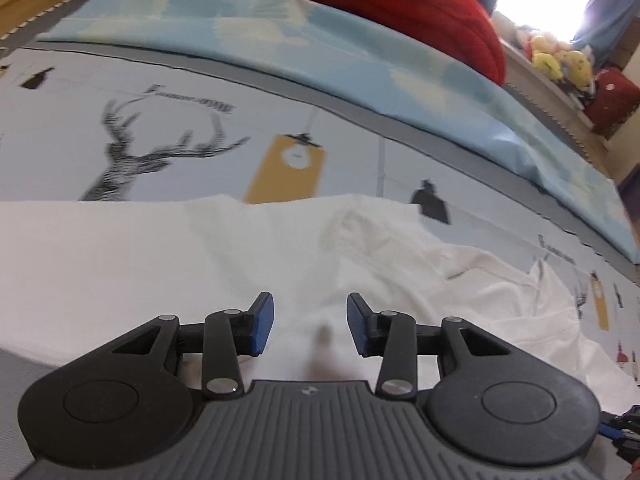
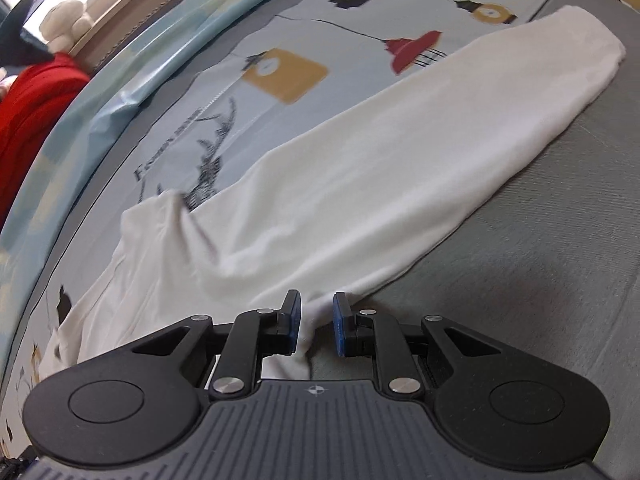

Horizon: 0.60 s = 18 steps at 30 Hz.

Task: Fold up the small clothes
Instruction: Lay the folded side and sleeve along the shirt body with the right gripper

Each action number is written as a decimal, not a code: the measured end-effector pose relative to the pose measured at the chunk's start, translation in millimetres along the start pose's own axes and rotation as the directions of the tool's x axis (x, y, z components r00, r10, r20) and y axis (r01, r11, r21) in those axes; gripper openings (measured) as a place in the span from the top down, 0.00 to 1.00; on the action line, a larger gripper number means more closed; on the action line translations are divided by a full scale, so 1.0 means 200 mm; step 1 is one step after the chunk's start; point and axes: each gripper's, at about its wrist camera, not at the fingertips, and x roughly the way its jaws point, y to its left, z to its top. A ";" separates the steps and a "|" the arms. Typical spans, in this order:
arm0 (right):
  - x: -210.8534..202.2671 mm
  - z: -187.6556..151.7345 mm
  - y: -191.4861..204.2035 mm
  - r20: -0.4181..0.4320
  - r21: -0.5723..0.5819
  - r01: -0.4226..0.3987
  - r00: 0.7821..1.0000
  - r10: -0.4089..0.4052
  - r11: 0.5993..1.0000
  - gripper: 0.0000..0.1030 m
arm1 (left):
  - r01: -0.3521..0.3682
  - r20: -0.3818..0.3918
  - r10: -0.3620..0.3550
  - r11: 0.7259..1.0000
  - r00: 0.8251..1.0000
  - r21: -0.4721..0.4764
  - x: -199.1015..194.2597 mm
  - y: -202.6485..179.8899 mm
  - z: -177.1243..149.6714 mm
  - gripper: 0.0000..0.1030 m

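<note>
A white garment (image 1: pixel 168 264) lies partly folded on a printed bed sheet (image 1: pixel 168 92). In the left wrist view my left gripper (image 1: pixel 310 322) hovers just above the white cloth with its blue pads apart and nothing between them. In the right wrist view the garment (image 2: pixel 360 168) stretches as a long folded strip toward the far right. My right gripper (image 2: pixel 317 320) sits at the near edge of the cloth. Its blue pads are slightly apart, and a fold of white fabric lies between them.
A light blue pillow or quilt (image 1: pixel 280 36) lies along the far side of the bed, with a red blanket (image 1: pixel 400 4) behind it. Plush toys (image 1: pixel 560 60) sit on a ledge. A grey mat (image 2: pixel 540 260) covers the bed at the right.
</note>
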 end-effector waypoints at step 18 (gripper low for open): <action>0.15 0.14 -0.09 0.001 0.103 0.005 1.000 -0.005 0.995 0.82 | -0.119 -0.059 0.126 0.987 0.990 0.111 0.40 -0.14 0.08 0.79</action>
